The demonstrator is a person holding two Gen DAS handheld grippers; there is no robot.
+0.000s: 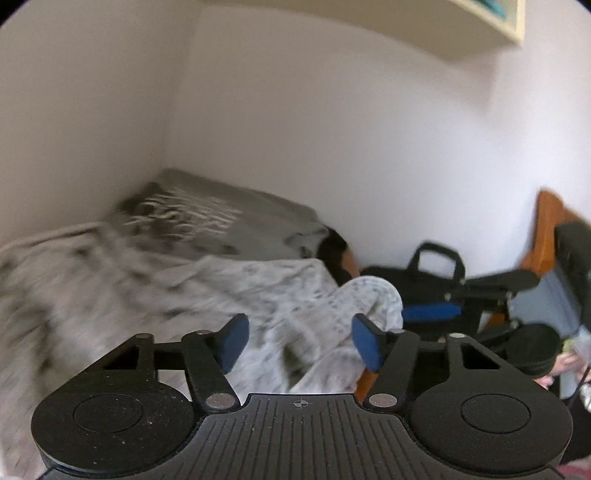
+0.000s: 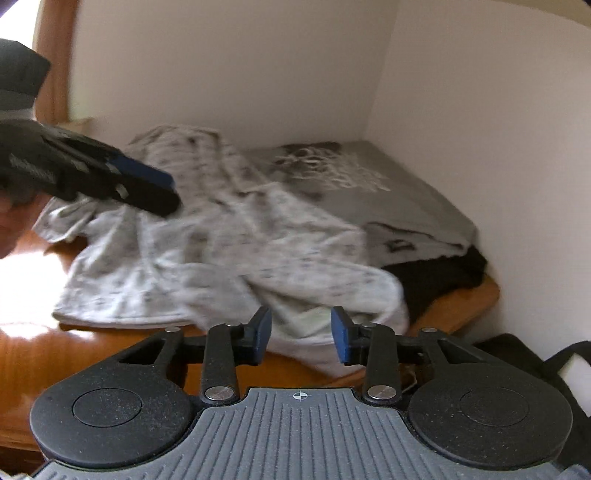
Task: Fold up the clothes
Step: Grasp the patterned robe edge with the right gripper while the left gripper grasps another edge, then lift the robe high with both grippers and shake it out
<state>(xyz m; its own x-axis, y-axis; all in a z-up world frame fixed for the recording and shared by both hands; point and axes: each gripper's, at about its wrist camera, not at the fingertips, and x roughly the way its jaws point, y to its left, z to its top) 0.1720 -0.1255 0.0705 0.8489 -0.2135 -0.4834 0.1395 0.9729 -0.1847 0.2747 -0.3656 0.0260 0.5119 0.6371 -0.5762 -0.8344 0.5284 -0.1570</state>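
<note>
A crumpled light grey speckled garment (image 2: 221, 240) lies spread on the wooden table (image 2: 92, 350). In the right wrist view my right gripper (image 2: 301, 338) hovers at the garment's near hem, jaws apart, pads not pressing the cloth. In the left wrist view my left gripper (image 1: 301, 341) is over the same garment (image 1: 207, 291), open, with cloth lying below the gap. The left gripper (image 2: 147, 184) also shows over the garment's far left part, and the right gripper (image 1: 443, 299) shows at its right end. The picture is blurred.
A folded grey T-shirt with white print (image 2: 369, 192) lies in the wall corner on a black garment (image 2: 443, 273). A black bag (image 1: 417, 273) stands past the table's end. A pale shelf (image 1: 480, 29) hangs high on the wall.
</note>
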